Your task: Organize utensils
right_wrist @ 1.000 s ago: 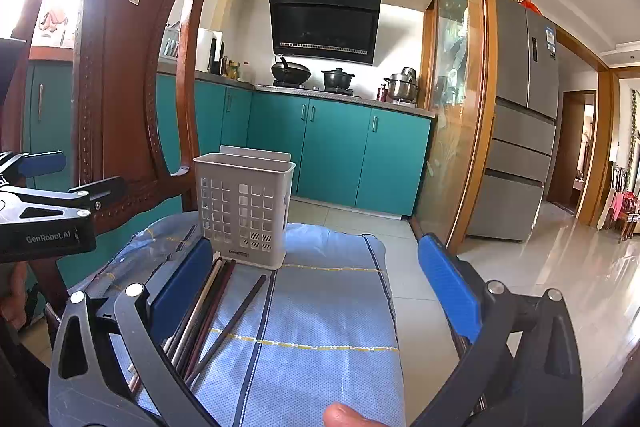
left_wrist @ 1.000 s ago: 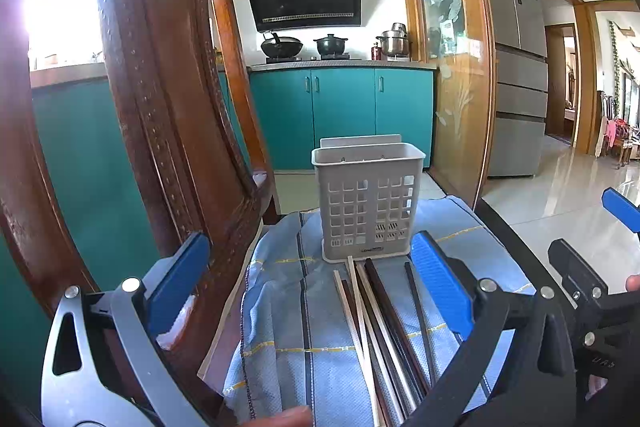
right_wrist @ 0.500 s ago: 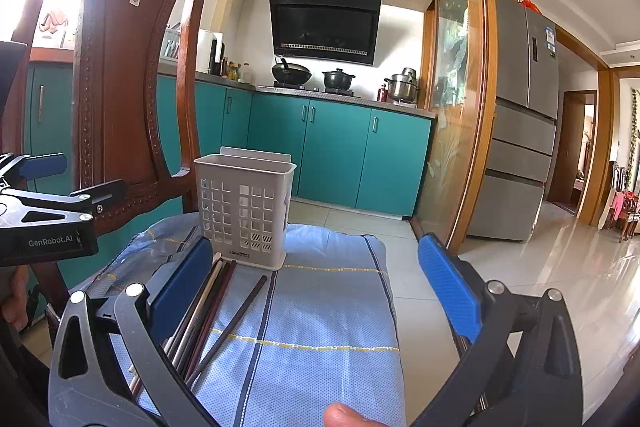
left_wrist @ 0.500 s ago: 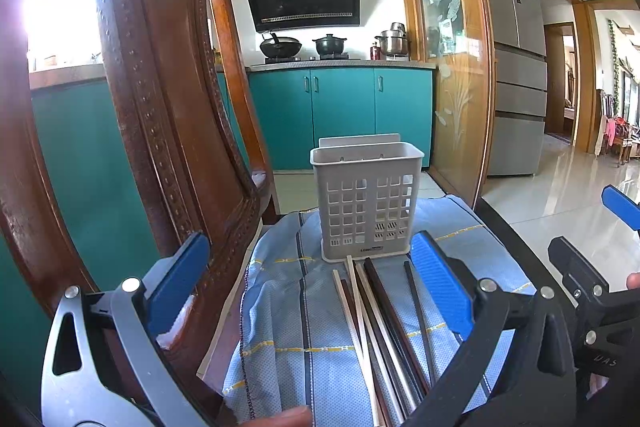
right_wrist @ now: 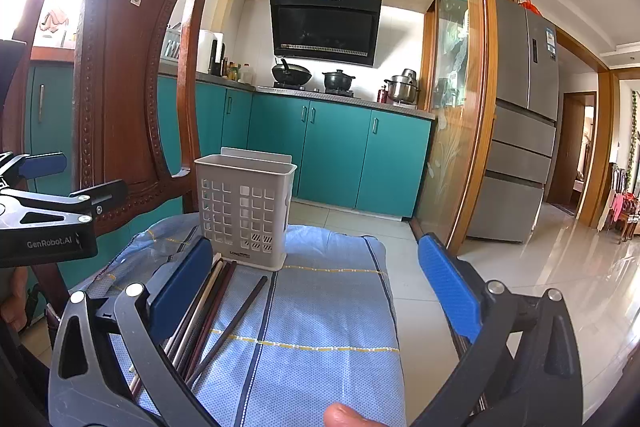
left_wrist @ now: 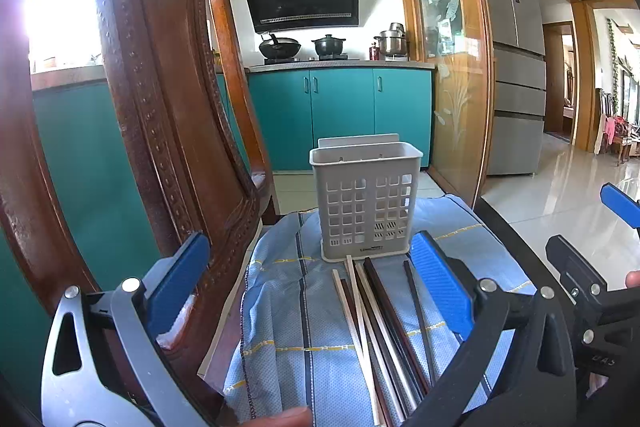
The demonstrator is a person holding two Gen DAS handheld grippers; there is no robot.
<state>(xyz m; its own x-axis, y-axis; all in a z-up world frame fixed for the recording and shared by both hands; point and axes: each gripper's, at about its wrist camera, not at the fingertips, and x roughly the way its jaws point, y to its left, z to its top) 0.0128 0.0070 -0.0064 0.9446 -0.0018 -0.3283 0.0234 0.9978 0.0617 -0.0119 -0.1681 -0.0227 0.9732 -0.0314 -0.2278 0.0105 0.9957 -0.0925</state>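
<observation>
A grey perforated utensil holder (left_wrist: 366, 201) stands upright on a blue cloth (left_wrist: 288, 307). It also shows in the right wrist view (right_wrist: 244, 213). Several chopsticks (left_wrist: 384, 319), pale and dark, lie side by side on the cloth in front of it, and they show in the right wrist view (right_wrist: 212, 311). My left gripper (left_wrist: 310, 291) is open and empty, above the near ends of the chopsticks. My right gripper (right_wrist: 316, 287) is open and empty, to the right of the chopsticks. The holder looks empty through its holes.
A carved wooden chair back (left_wrist: 160, 115) rises close on the left, also in the right wrist view (right_wrist: 120, 87). The cloth (right_wrist: 320, 307) ends near a tiled floor (right_wrist: 540, 287) on the right. Teal cabinets (left_wrist: 340, 115) stand behind.
</observation>
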